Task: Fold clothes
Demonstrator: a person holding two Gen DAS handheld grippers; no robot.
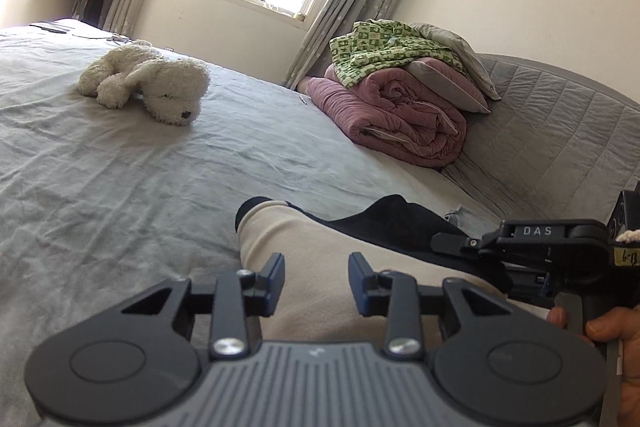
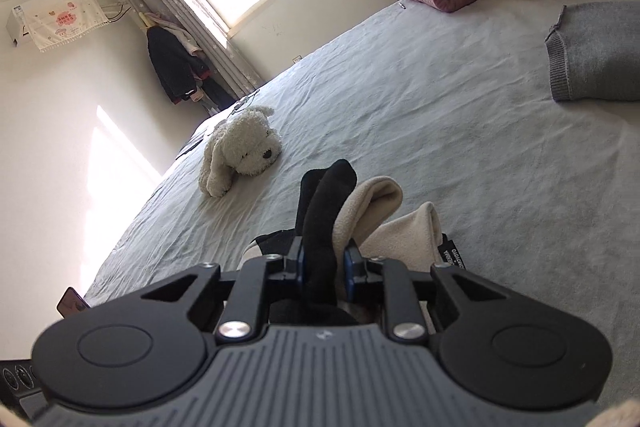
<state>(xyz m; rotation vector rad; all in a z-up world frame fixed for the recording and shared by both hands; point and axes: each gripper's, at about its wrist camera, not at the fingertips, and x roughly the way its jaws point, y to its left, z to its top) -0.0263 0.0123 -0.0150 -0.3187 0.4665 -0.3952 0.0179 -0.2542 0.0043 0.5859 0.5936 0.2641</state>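
A beige fleece garment [image 1: 320, 239] with a black lining [image 1: 392, 219] lies bunched on the grey bed sheet [image 1: 120, 167]. My left gripper [image 1: 317, 281] hovers open just over its beige part, with nothing pinched between the pads. In the right wrist view my right gripper [image 2: 324, 263] is shut on an upright black fold of the garment [image 2: 324, 211]. Beige fleece folds [image 2: 380, 211] stand just behind it. In the left wrist view the right gripper [image 1: 440, 239] comes in from the right edge, side on, at the black lining, held by a person's hand [image 1: 600, 327].
A white plush dog [image 1: 152, 87] lies further out on the bed. A rolled pink quilt [image 1: 400, 115] with a green patterned cloth [image 1: 384, 51] sits by the grey padded headboard [image 1: 560, 131]. A grey knitted garment [image 2: 596, 55] lies to the right. A phone [image 2: 72, 301] rests at the bed's edge.
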